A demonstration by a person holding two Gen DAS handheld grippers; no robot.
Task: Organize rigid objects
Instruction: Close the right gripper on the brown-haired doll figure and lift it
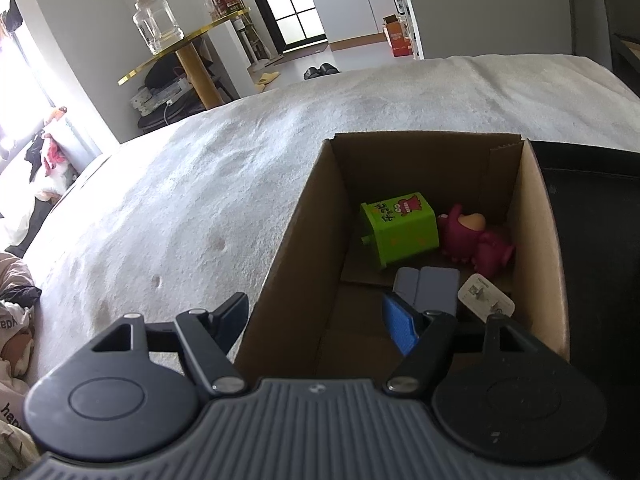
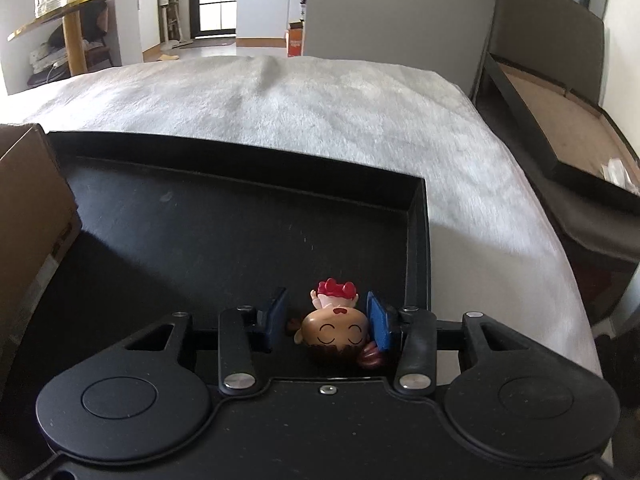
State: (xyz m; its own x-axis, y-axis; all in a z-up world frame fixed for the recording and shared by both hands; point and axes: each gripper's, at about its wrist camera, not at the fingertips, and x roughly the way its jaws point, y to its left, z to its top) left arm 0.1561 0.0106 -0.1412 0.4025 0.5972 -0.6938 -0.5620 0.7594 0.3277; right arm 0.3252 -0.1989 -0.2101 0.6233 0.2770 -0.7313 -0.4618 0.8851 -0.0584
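Note:
In the left wrist view an open cardboard box [image 1: 304,224] stands on a white blanket. Inside lie a green block toy [image 1: 400,236], a magenta figurine [image 1: 476,240], a grey folded case [image 1: 428,284] and a white tag [image 1: 484,296]. My left gripper [image 1: 316,320] is open and empty, straddling the box's near left wall. In the right wrist view a small doll [image 2: 338,326] with a brown face and a red bow lies in a black tray [image 2: 224,224]. My right gripper [image 2: 328,320] is around the doll, its right pad close to the head, with a gap at the left pad.
The white blanket [image 2: 320,112] covers the bed beyond the tray. The box's side [image 2: 28,208] stands left of the tray. A gold-rimmed glass table [image 1: 184,44] with a jar stands at the far left. A dark bed frame [image 2: 560,152] lies to the right.

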